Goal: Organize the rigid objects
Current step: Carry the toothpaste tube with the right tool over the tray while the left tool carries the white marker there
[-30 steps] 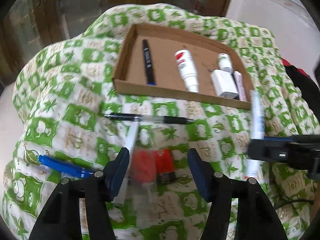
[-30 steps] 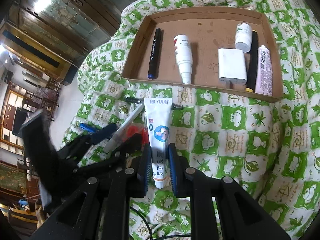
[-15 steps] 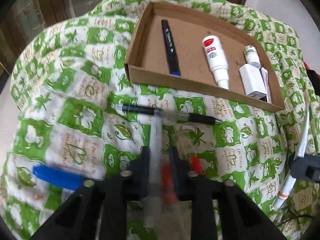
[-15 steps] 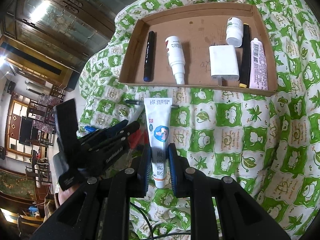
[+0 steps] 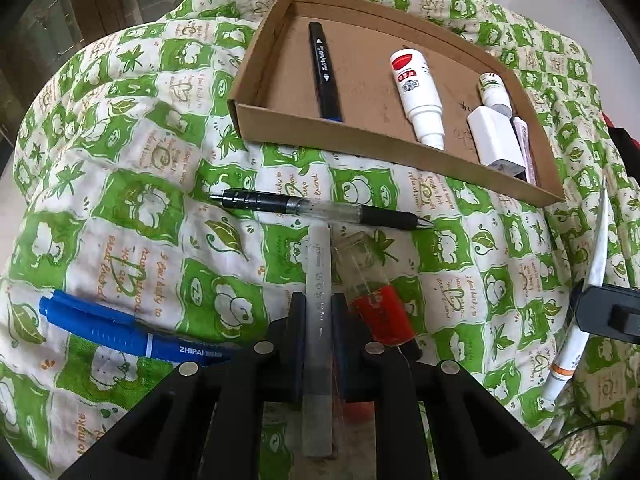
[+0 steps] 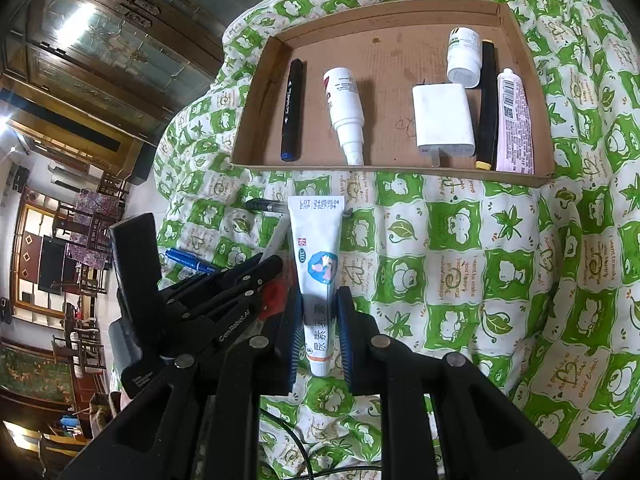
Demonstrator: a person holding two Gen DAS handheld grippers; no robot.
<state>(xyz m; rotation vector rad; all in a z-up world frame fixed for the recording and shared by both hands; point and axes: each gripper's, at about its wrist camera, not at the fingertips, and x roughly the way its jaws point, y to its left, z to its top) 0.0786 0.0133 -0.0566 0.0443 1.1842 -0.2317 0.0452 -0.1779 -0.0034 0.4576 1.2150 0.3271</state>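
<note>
My left gripper [image 5: 318,300] is shut on a frosted white pen [image 5: 319,264] that lies lengthwise between its fingers on the green quilt. A clear and red lighter-like item [image 5: 374,300] lies just to the right of it. Beyond them a black pen [image 5: 320,210] lies crosswise. A blue pen [image 5: 120,332] lies at the left. My right gripper [image 6: 320,296] is shut on a white ointment tube [image 6: 318,248], held above the quilt. The cardboard tray [image 6: 392,170] holds a black marker [image 6: 291,108], a white spray bottle [image 6: 345,108], a white charger [image 6: 443,120] and several more items.
The green-and-white quilt [image 6: 460,280] covers a rounded, uneven surface. My left gripper's body [image 6: 208,300] sits close to the left of the right one. A black cable [image 6: 292,436] trails below. Wooden glass-door cabinets [image 6: 100,40] stand behind at the left.
The left gripper, open around the white pen and the red item a second ago, has lowered and shut on the white pen. The right gripper kept still with the tube.
</note>
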